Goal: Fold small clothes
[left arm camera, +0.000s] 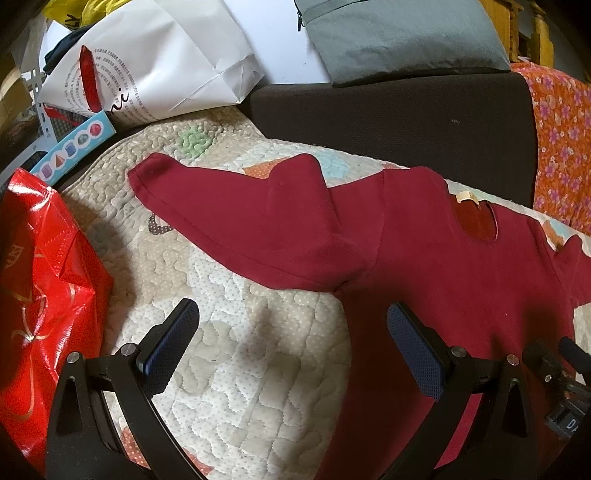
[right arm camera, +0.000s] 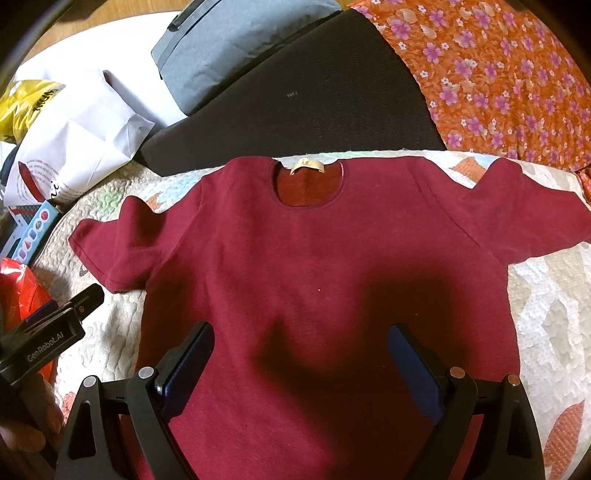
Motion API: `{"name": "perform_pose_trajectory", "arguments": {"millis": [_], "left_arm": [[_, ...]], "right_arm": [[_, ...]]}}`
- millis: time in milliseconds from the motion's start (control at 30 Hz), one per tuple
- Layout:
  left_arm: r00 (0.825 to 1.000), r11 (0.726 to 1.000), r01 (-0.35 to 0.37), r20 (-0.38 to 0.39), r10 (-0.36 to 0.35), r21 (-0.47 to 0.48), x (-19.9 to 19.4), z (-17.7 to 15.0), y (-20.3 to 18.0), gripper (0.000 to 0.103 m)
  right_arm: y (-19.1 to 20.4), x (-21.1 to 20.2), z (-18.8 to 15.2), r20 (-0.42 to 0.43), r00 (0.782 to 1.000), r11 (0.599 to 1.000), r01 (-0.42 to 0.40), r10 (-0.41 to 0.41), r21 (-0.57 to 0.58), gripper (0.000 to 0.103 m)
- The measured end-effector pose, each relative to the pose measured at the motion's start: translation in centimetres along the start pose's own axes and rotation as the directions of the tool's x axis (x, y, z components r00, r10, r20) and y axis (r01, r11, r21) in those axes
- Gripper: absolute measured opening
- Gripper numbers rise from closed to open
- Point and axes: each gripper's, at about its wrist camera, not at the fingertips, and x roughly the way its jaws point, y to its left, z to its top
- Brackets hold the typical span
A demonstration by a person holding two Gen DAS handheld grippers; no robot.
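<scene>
A small dark red T-shirt lies flat and spread out on a quilted cream mat, neck opening and tan label at the far side, both short sleeves out. My right gripper hovers open over the shirt's lower middle, nothing between its fingers. In the left wrist view the shirt stretches to the right, its left sleeve pointing left. There my left gripper is open above the mat by the shirt's left side edge, just below the armpit. The left gripper's body shows at the right wrist view's left edge.
A red glossy bag sits left of the mat, with a white paper bag and a blue box behind it. A dark brown cushion, grey pillow and orange flowered cloth lie beyond the shirt.
</scene>
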Motion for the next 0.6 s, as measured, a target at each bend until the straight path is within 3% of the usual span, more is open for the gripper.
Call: {"name": "perform_pose_trajectory", "arguments": {"millis": [200,267,400,600], "left_arm": [[1.000,1.000,-0.005,-0.004,0.005,-0.028,0.3,0.3,1.0,0.102],[1.000,0.999,0.000,-0.008,0.000,-0.037,0.6,0.8,1.6,0.102],[1.000,0.994,0.004,-0.007,-0.004,-0.107,1.8,3.0,4.7,0.102],[0.994,0.965,-0.109,-0.045,0.101,-0.240,6.5,7.6,11.1,0.102]], "right_arm": [[1.0,1.0,0.0,-0.015,1.000,0.999,-0.015,0.015,-0.030,0.094],[1.4,1.3,0.1,-0.023,1.000,0.998,-0.022,0.021,-0.050,0.089],[2.2,1.7,0.3,-0.027,0.999,0.996,-0.041,0.038,-0.080,0.086],[3.3,2.7,0.4,-0.041,0.997,0.991,-0.067,0.063,-0.112,0.086]]}}
